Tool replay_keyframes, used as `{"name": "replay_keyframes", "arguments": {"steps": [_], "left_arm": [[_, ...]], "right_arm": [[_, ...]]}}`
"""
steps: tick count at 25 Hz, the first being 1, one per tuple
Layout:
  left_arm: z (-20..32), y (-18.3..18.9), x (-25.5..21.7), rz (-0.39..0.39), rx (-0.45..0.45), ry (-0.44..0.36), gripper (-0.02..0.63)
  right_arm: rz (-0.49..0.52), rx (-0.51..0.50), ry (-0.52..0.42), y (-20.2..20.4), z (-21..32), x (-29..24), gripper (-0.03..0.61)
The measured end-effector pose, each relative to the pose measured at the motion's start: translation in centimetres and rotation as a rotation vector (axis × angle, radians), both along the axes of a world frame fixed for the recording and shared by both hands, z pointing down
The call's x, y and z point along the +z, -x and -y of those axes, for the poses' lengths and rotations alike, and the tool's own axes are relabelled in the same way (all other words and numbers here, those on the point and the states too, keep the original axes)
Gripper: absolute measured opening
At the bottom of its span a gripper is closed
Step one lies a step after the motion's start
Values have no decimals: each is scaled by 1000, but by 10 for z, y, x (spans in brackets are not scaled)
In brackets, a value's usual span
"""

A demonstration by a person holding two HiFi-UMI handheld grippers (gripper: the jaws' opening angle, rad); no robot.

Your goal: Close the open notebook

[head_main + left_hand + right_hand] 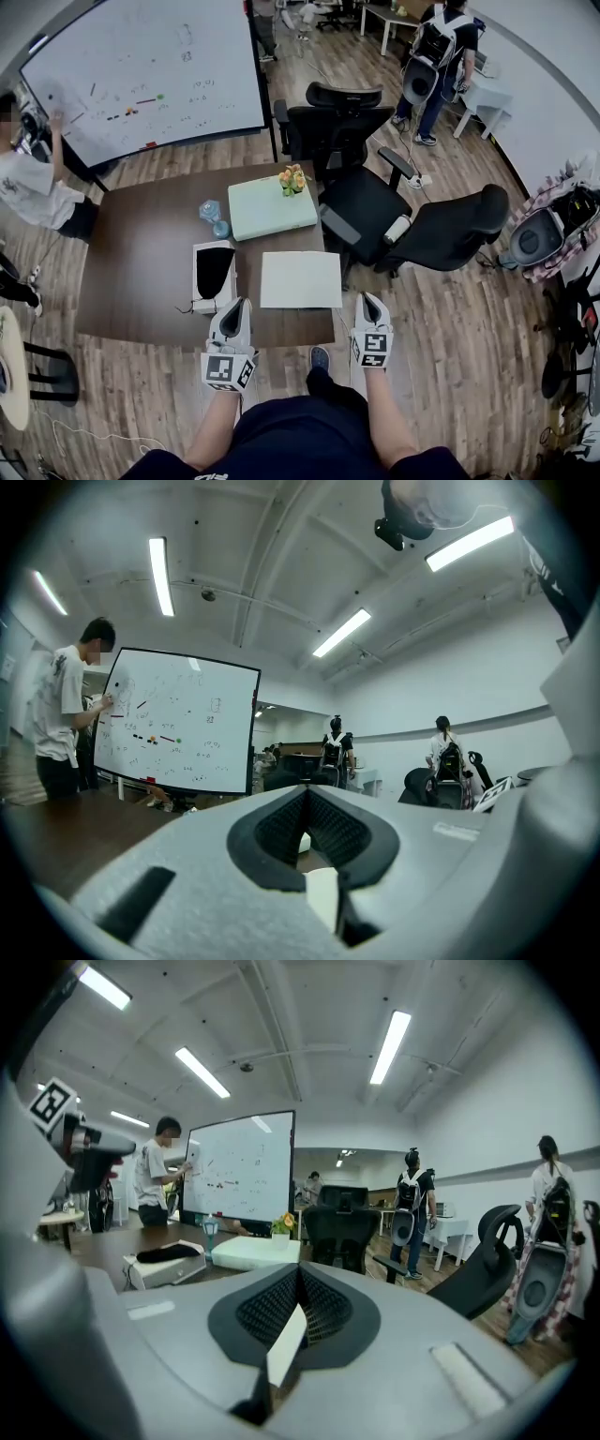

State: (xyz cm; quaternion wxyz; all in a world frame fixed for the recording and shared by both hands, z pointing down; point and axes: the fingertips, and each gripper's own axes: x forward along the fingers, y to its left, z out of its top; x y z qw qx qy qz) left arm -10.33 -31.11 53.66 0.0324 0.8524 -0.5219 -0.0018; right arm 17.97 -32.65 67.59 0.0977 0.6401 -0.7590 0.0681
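The white notebook point(300, 279) lies flat on the dark brown table point(141, 272) near its front edge, showing as one plain white rectangle with no spread pages. My left gripper point(235, 309) hovers at the table's front edge, just left of the notebook and not touching it. My right gripper point(368, 300) is off the table's front right corner, right of the notebook. Both are shut with nothing between the jaws. In the left gripper view the left gripper point(307, 796) points up at the room; the right gripper point(298, 1275) points level across the table.
A white box with a black object point(213, 275) stands left of the notebook. Behind are a pale green box point(272, 208) with small flowers point(292, 178) and a blue object point(214, 217). Black office chairs point(375, 202) crowd the right side. A person point(33, 183) stands at the whiteboard point(150, 70).
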Motion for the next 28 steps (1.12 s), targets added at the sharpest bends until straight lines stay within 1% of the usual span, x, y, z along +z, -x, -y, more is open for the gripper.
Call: {"name": "replay_keyframes", "arguments": {"steps": [4, 7, 10, 14, 20, 28], "left_arm": [[5, 0, -2, 3, -13, -11, -8], [9, 1, -3, 9, -25, -14, -8], [13, 1, -2, 16, -35, -9, -8], [20, 1, 1, 20, -48, -3, -8], [29, -2, 3, 29, -58, -4, -6], [39, -7, 5, 29, -64, -5, -6]], "right_arm": [[-26, -8, 106, -13, 9, 67, 8], [-70, -53, 175, -12, 14, 110, 8], [-75, -87, 237, -8, 17, 145, 8], [-67, -106, 284, -4, 23, 174, 8], [-75, -125, 384, -4, 23, 220, 8], [-85, -151, 524, 0, 17, 260, 8]]}}
